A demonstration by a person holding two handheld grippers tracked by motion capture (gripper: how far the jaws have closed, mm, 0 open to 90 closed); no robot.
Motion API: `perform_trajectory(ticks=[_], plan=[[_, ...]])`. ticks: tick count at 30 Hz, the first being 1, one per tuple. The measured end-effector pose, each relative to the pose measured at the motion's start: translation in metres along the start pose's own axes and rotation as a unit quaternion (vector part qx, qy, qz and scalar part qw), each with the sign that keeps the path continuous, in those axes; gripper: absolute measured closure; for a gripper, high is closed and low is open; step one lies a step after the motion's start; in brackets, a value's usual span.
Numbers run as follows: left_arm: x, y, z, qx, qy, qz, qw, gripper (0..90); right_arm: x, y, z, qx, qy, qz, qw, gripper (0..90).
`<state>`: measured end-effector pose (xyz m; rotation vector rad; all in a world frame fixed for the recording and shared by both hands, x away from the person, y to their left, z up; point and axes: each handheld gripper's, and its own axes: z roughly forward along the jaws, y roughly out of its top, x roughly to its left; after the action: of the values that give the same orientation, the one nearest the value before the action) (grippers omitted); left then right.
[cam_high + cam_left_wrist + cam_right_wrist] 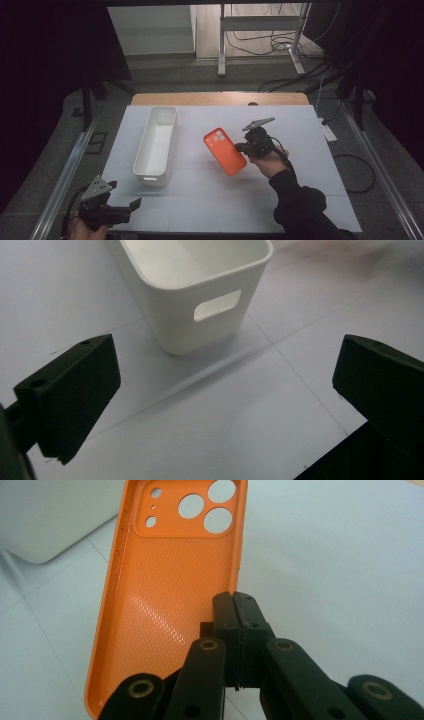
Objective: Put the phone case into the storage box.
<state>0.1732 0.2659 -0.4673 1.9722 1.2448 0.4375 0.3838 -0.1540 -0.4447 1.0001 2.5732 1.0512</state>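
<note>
Here the orange soft-plastic phone case with round camera cut-outs [225, 151] is held clear of the pale grey surface [210, 205], a little right of its centre, tilted with the cut-out end toward eleven o'clock. The right claw [234, 600] is clenched on the thin side wall of the case at about its mid-length, jaws pressed flat together over the rim; from the high view the right claw [243, 147] sits at the case's three o'clock edge.

The likely trouble, as I judge it, is that so narrow a bite on a flexible rim lets the case swivel or peel out if the hand turns quickly, dropping it back to the surface.

At nine o'clock from the case, well apart, stands the long white plastic bin with a handle slot [156, 145], which looks empty. The left claw [134, 204] hovers at the surface's seven o'clock corner, jaws spread wide and grasping nothing, pointed at the bin's near end [200, 300].
</note>
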Motion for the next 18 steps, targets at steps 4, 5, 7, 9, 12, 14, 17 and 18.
perform_trajectory(ticks=[4,5,7,9,12,14,17,18], plan=[[-0.001,0.0,0.001,0.004,0.005,-0.001,1.0,0.0,0.001,-0.002,-0.009,-0.014,-0.002,-0.005,0.9999,88.7],[0.0,0.001,0.001,0.005,0.005,-0.001,1.0,0.0,0.001,-0.002,-0.011,-0.017,-0.002,-0.004,0.9999,88.8],[0.0,0.001,0.001,0.006,0.004,-0.002,1.0,0.0,0.001,-0.004,-0.017,-0.024,-0.004,-0.005,0.9997,88.8],[0.0,0.001,0.001,0.006,0.003,-0.004,1.0,0.0,0.001,-0.005,-0.021,-0.032,-0.004,-0.005,0.9995,88.7],[0.001,0.001,0.001,0.008,0.002,-0.006,1.0,0.1,0.002,-0.006,-0.028,-0.043,-0.003,-0.004,0.9991,88.8],[0.001,0.002,0.002,0.008,0.003,-0.005,0.9999,0.1,0.002,-0.007,-0.03,-0.046,-0.002,-0.002,0.9989,88.8],[0.0,0.002,0.002,0.01,0.004,-0.003,0.9999,0.0,0.003,-0.008,-0.032,-0.049,-0.001,-0.004,0.9988,88.7],[0.0,0.002,0.002,0.013,0.001,-0.008,0.9999,0.0,0.004,-0.009,-0.033,-0.052,0.0,-0.004,0.9987,88.8]])
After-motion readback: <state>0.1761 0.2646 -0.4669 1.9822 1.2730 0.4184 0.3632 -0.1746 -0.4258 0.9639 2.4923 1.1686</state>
